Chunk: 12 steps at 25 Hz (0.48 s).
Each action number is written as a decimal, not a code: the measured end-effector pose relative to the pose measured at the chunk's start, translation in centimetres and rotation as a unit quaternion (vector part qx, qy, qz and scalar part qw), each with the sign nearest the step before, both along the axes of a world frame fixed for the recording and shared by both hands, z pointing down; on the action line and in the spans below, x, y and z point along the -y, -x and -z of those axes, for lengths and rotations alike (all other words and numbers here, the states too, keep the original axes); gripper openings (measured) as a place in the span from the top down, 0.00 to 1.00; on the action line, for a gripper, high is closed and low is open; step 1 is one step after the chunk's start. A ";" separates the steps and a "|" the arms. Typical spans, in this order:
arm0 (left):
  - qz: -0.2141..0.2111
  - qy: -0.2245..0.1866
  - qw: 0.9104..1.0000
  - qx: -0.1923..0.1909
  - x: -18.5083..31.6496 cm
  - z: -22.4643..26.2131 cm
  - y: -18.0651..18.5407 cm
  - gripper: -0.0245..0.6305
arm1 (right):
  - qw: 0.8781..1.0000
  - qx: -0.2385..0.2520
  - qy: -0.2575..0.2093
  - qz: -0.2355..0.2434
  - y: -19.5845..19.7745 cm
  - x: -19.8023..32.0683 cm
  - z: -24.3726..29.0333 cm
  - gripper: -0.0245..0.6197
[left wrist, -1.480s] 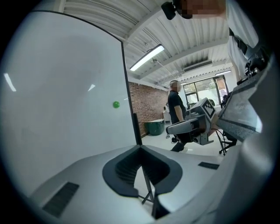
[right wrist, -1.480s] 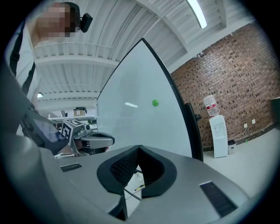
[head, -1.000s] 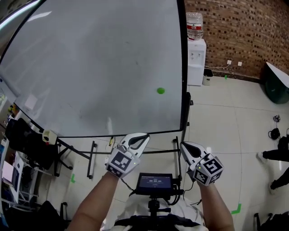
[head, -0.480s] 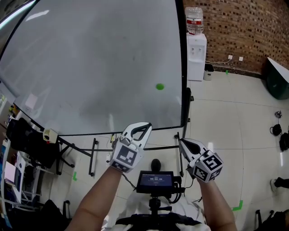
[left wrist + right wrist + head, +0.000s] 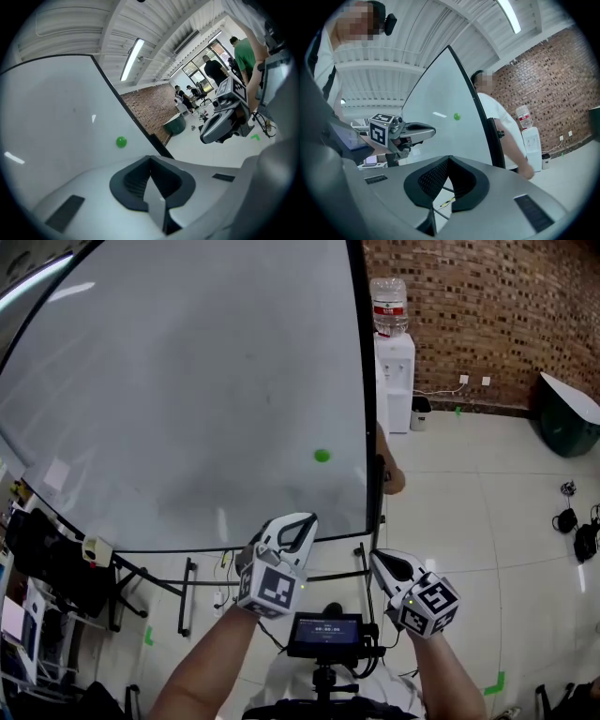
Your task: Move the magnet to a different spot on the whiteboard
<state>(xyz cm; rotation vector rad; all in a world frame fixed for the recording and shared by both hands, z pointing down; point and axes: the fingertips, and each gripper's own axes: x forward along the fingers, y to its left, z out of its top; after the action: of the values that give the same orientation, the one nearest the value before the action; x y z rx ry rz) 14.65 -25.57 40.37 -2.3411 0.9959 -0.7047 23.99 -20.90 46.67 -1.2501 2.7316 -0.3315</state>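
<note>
Two handheld grippers are hovering low in the head view, both short of a large whiteboard [image 5: 187,381] that is leaning back on a metal stand [image 5: 186,596]. The left gripper [image 5: 306,519], at about 6 o'clock in the view, is pointing its tips toward 12 o'clock. Its jaws are pressed together, and its own view shows the dark pads meeting at a point with nothing inside. The right gripper [image 5: 379,558], at about 5 o'clock, is hanging just beside it with its jaws likewise closed and empty, apparently idling while the left one leads. The small round green magnet [image 5: 322,456] is clinging to the board's face toward its 5 o'clock corner, near the right edge. It is sitting at roughly 12 o'clock from the left gripper's tips and well apart from them. That lineup suggests the left gripper is being aimed at the magnet for a reach, so the task is looking barely begun. The jaws will need to spread before they can close on the magnet's rim. Past the board's right edge, at about 4 o'clock from the magnet, another person's hand [image 5: 395,482] is showing. A water dispenser [image 5: 394,381] is standing against a brick wall [image 5: 469,315] at 1 o'clock.
</note>
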 end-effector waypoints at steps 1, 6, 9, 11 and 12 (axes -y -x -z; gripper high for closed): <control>0.003 -0.002 1.000 0.002 0.0 0.1 -0.1 0.93 | 1.000 0.000 0.001 -0.002 -0.1 0.0 0.0 0.92; 0.015 -0.024 1.000 0.013 1.7 1.4 0.0 0.93 | 1.000 0.000 -0.007 -0.009 -0.4 0.7 0.7 0.92; 0.016 -0.036 0.999 0.020 2.8 1.4 -0.4 0.93 | 1.000 -0.002 -0.006 -0.014 -0.8 0.6 0.6 0.92; 0.018 -0.044 0.998 0.030 3.4 1.4 -0.6 0.93 | 1.000 -0.001 -0.005 -0.014 -0.8 0.7 0.6 0.92; 0.018 -0.048 0.998 0.035 3.7 1.5 -0.7 0.93 | 1.000 -0.001 -0.005 -0.013 -0.8 0.8 0.7 0.92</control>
<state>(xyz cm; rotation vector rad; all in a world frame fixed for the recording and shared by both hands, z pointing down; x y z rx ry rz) 15.34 -29.27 38.90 -2.2054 1.0212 -0.7316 24.76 -21.73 45.99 -1.2827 2.7139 -0.3141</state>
